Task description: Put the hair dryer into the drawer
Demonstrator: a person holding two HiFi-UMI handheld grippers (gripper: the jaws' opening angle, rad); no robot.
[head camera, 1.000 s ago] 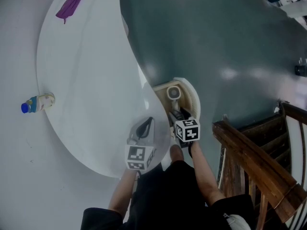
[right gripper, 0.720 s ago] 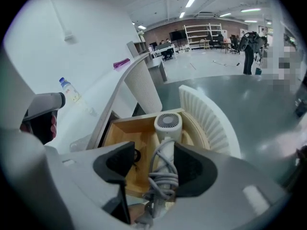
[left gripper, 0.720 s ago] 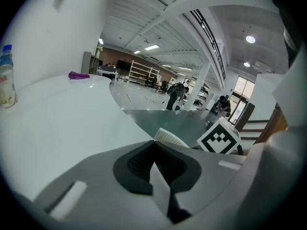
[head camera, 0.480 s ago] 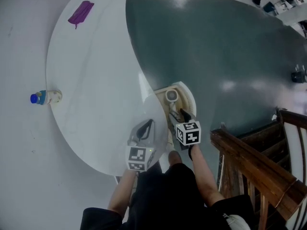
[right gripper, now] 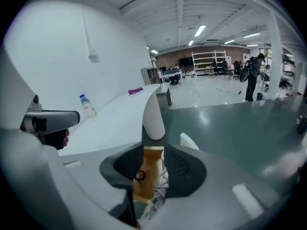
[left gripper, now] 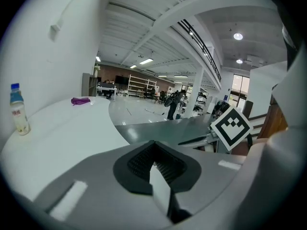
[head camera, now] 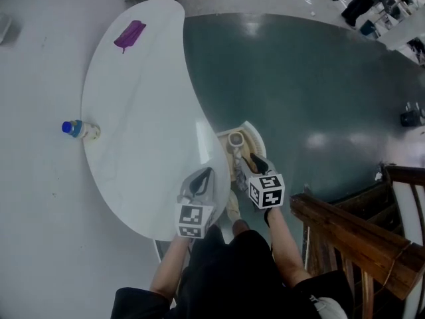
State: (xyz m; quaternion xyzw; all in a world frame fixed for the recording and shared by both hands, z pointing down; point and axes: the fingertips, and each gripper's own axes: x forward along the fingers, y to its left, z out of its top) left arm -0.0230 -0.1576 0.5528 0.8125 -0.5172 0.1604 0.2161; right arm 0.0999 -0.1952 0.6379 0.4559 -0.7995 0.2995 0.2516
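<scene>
Lying in the open drawer (head camera: 255,137) under the rounded edge of the table (head camera: 146,111), the hair dryer (head camera: 236,139) shows a pale, smooth cylindrical body with a round end facing up. The drawer has a cream rim and a tan, wood-toned bottom (right gripper: 146,169), where a coil of cord and a small dark ring lie near the dryer.

The right gripper (head camera: 255,163) hangs above the drawer. Its jaws have just been closing, yet the ribbed black pads (right gripper: 180,169) stand apart and press on nothing; through the gap only the drawer bottom and cord show, and the dryer's white barrel (right gripper: 153,114) rises beyond the tips.

The left gripper (head camera: 201,178) is over the table's edge, with its dark ridged pads (left gripper: 154,162) pressed together and nothing held between them. Each gripper has a smooth grey shell and carries a cube with black-and-white square markers.

The table top is glossy white and bare apart from two things set well apart: a small clear bottle (head camera: 81,129) with a blue cap near one edge, and a flat purple item (head camera: 130,34) at the far end. Dark green polished floor (head camera: 319,78) reflects ceiling lights, and a brown wooden railing (head camera: 352,234) runs at the person's right.
</scene>
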